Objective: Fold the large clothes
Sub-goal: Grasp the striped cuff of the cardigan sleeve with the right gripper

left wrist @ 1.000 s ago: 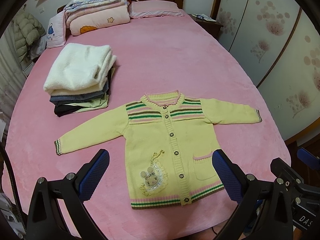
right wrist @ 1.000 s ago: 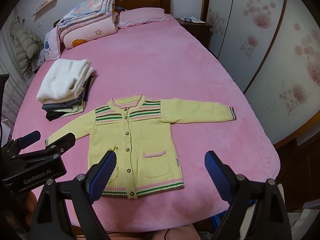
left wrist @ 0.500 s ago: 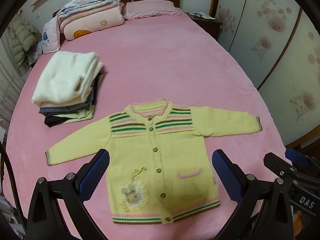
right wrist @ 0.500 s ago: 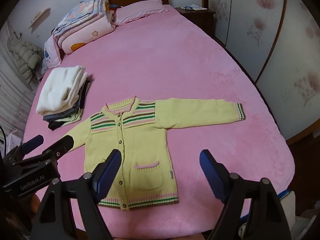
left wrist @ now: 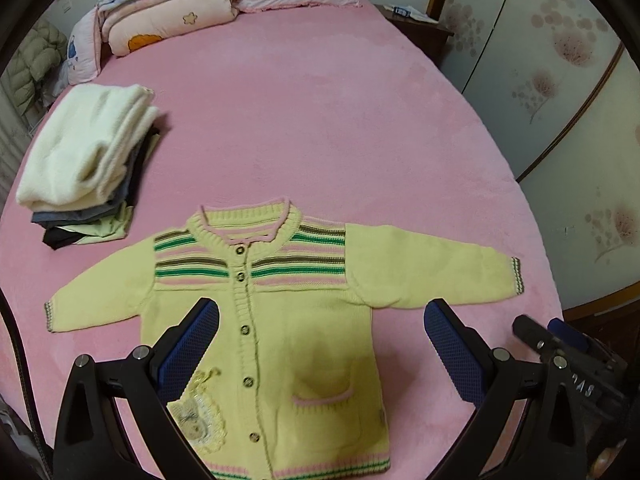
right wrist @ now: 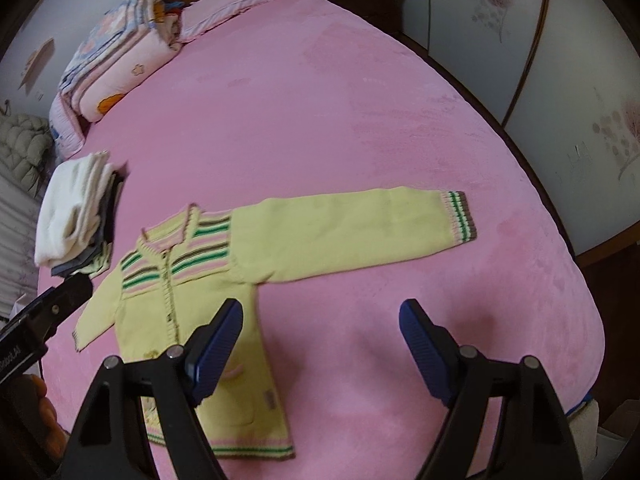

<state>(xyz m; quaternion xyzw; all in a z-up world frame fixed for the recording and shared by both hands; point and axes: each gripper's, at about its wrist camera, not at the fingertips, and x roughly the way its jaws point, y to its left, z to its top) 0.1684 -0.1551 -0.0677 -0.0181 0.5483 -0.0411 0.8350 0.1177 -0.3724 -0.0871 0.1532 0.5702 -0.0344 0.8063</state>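
A yellow knitted cardigan (left wrist: 304, 320) with a striped yoke and a buttoned front lies flat, front up, both sleeves spread, on the pink bed (left wrist: 320, 120). My left gripper (left wrist: 322, 312) hovers open above its body, one finger over the left chest, the other just past the right armpit. My right gripper (right wrist: 322, 308) is open too, above the bedcover beside the cardigan (right wrist: 192, 280); its left finger stands over the side seam under the outstretched right sleeve (right wrist: 340, 232). Nothing is between either pair of fingers.
A stack of folded clothes (left wrist: 88, 160) with a white item on top sits left of the cardigan. Folded quilts (left wrist: 168, 12) and a pillow lie at the headboard. Wardrobe doors (left wrist: 560, 80) and a nightstand (left wrist: 416, 28) border the bed's right side.
Both grippers have come down and forward, so the cardigan looks larger. The right gripper swung to the right, rolled, and its jaws narrowed slightly.
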